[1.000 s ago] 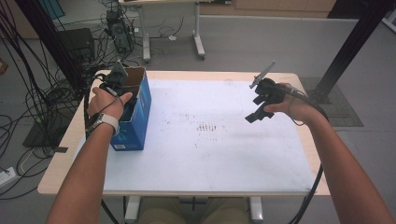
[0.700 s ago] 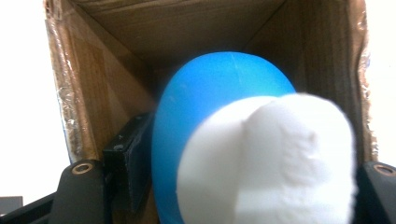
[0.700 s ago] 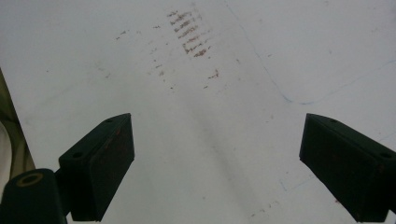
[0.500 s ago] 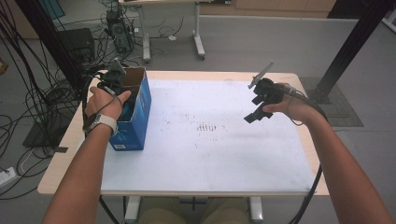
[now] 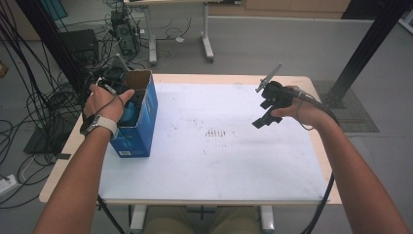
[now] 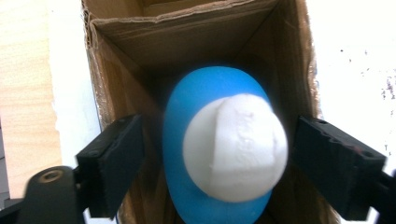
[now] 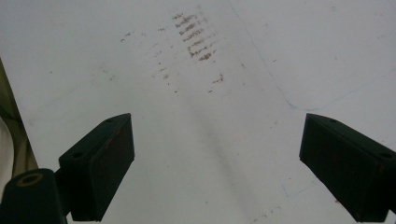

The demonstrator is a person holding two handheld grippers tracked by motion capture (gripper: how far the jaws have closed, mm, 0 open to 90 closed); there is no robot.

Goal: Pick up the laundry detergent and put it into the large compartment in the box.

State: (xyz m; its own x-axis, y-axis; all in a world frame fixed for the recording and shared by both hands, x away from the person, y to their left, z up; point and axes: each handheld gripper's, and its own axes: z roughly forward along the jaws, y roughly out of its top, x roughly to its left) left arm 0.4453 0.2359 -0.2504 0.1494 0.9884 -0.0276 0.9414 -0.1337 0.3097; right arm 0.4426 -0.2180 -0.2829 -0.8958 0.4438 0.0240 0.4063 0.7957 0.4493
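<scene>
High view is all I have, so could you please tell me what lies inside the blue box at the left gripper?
Observer: A blue rounded thing with a white cap lies inside the box, between its brown cardboard walls.
Operator: Is the left gripper gripping it?
Observer: No. The left gripper has just been opening its jaws. They stand on either side of the cap, not pressing on it.
Operator: Does the right gripper hold anything?
Observer: No. The right gripper is open with nothing between its jaws, over the white table near some brownish marks.
</scene>
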